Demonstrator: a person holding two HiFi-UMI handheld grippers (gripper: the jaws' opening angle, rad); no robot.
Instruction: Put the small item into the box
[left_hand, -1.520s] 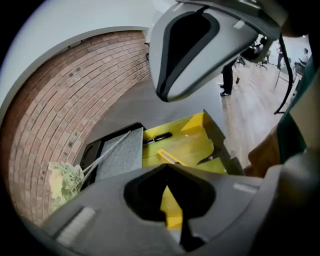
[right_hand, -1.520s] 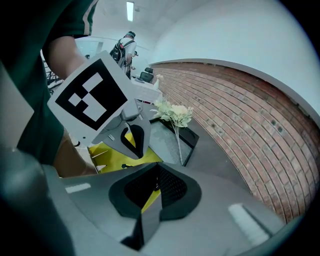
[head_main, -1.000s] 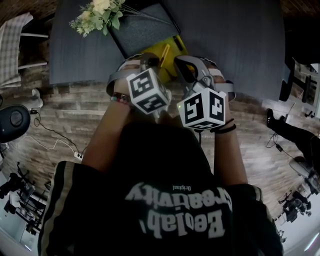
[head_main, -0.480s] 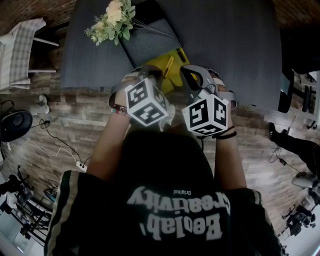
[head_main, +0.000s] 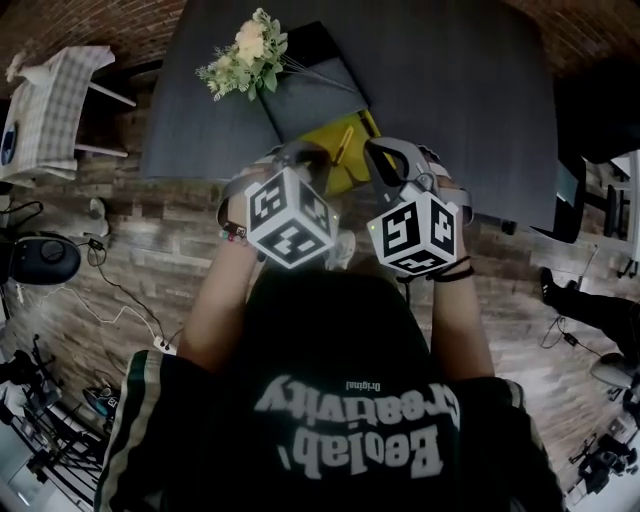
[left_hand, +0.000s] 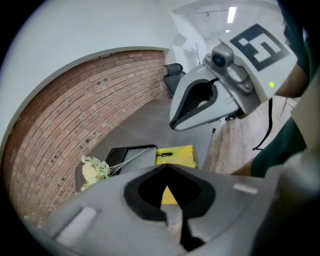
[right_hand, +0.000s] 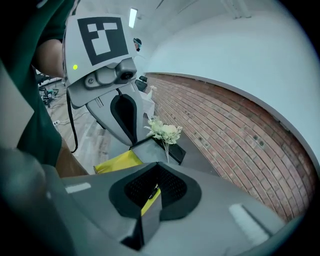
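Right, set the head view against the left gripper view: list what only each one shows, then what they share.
Head view only: the print on the person's shirt and a checked chair beside the table.
Left gripper view only: a ceiling light, and the left gripper seen along its own jaws, which are shut with nothing between them.
Both: the flowers, the dark case, the yellow object next to it, and the right gripper.
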